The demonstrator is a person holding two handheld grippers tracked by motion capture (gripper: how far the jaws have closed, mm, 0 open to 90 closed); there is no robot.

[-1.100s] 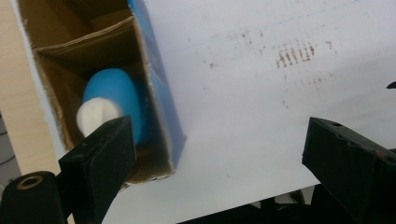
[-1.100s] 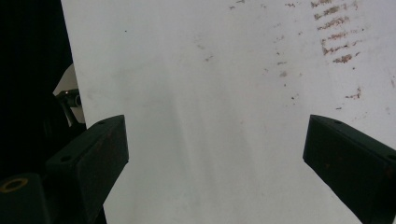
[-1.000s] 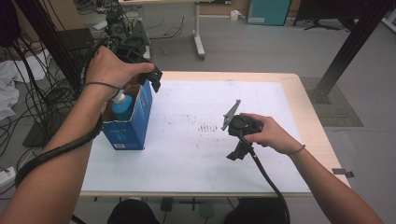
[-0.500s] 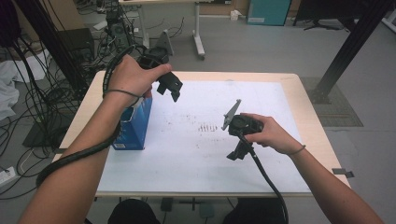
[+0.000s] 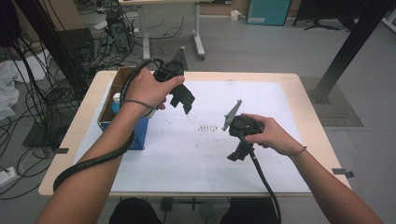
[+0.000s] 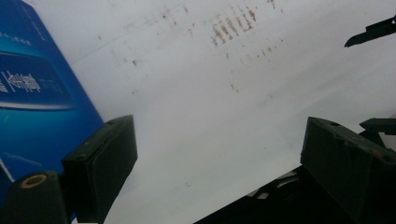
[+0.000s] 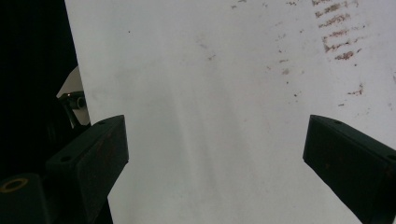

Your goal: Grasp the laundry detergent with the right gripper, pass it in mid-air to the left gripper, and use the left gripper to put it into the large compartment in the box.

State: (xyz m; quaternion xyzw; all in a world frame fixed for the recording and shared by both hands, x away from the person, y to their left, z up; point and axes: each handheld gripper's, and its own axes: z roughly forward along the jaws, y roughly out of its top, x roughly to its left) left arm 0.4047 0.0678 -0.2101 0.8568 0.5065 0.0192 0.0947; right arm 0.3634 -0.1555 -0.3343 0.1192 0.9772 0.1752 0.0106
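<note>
Showing the left tool [image 5: 186,100] held above the bench [image 5: 299,100], just beside the open blue box [image 5: 133,135] at the bench's left edge, its jaws spread with nothing between them; they have just been closing a little, and in the left gripper view bare white sheet [image 6: 224,116] lies between the two black pads [image 6: 100,163]. The right tool [image 5: 238,154] is low over the sheet near the bench's middle, its jaws likewise spread wide and empty, as the right gripper view shows, with white sheet [image 7: 210,121] between its pads [image 7: 93,154]. The box stands upright with its top flaps open, and a bottle with a pale cap [image 5: 116,99] sits inside it against the near wall; the box's blue side [image 6: 32,88] appears at the left of the left gripper view. A patch of brown marks [image 5: 208,127] lies on the sheet between the two tools. Judged risks: if the left tool goes into the box, a jaw could catch a flap or wall and tip or shove the box toward the bench edge; a grip taken on the cap alone could slip; the trailing cable [image 5: 93,161] along the left forearm could drag against the box.
</note>
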